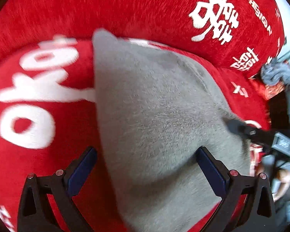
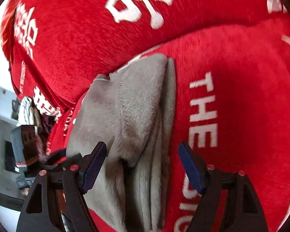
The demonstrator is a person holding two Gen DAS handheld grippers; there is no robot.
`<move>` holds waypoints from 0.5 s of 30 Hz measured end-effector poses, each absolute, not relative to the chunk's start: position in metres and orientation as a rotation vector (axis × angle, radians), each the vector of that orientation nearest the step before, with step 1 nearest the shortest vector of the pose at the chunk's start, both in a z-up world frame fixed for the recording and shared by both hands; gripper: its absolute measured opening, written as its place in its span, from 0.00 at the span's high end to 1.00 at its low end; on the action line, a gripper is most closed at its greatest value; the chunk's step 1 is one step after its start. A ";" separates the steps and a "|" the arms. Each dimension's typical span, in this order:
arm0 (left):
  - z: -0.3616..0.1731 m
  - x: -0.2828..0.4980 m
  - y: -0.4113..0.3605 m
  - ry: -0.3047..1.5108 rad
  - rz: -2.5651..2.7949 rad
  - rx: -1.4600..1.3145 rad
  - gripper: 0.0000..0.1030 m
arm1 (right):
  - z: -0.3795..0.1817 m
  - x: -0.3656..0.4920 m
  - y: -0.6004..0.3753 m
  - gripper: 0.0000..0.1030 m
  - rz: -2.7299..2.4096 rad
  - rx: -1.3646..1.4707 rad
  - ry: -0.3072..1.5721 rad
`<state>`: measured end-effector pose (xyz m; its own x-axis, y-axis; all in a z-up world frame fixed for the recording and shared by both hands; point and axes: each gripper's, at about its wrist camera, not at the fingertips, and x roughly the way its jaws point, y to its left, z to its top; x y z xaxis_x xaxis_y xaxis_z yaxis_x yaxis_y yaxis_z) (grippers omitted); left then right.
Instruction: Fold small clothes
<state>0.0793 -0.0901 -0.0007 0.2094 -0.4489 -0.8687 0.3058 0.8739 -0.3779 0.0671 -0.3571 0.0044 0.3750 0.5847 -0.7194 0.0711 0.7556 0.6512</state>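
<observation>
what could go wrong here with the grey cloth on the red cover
Both tongs, left and right, stand open over the grey garment, so neither holds it; its stacked folds could slump apart. A closing pinch might also catch the soft red cover beneath.

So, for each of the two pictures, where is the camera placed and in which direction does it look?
Left wrist view: on the left tool, looking forward along its two open fingers onto the grey garment lying on the red printed cover; the other tool shows at the right edge.
Right wrist view: on the right tool, fingers open, looking onto the grey garment's folded layers; the left tool shows at the left edge.
Shared: the garment, the red cover.
</observation>
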 end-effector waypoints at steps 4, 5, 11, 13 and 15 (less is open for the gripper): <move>-0.007 0.089 -0.095 1.290 -0.564 -0.195 0.00 | 0.001 0.078 -0.349 0.23 0.377 0.667 1.143; -0.007 0.091 -0.098 1.293 -0.571 -0.190 0.00 | 0.000 0.080 -0.346 0.23 0.382 0.665 1.142; -0.001 0.098 -0.107 1.287 -0.575 -0.187 0.22 | 0.005 0.088 -0.326 0.57 0.389 0.576 1.159; 0.008 0.092 -0.110 1.248 -0.580 -0.137 0.33 | 0.014 0.087 -0.318 0.61 0.378 0.521 1.138; 0.015 0.087 -0.112 1.217 -0.574 -0.084 0.39 | 0.024 0.082 -0.306 0.63 0.364 0.454 1.113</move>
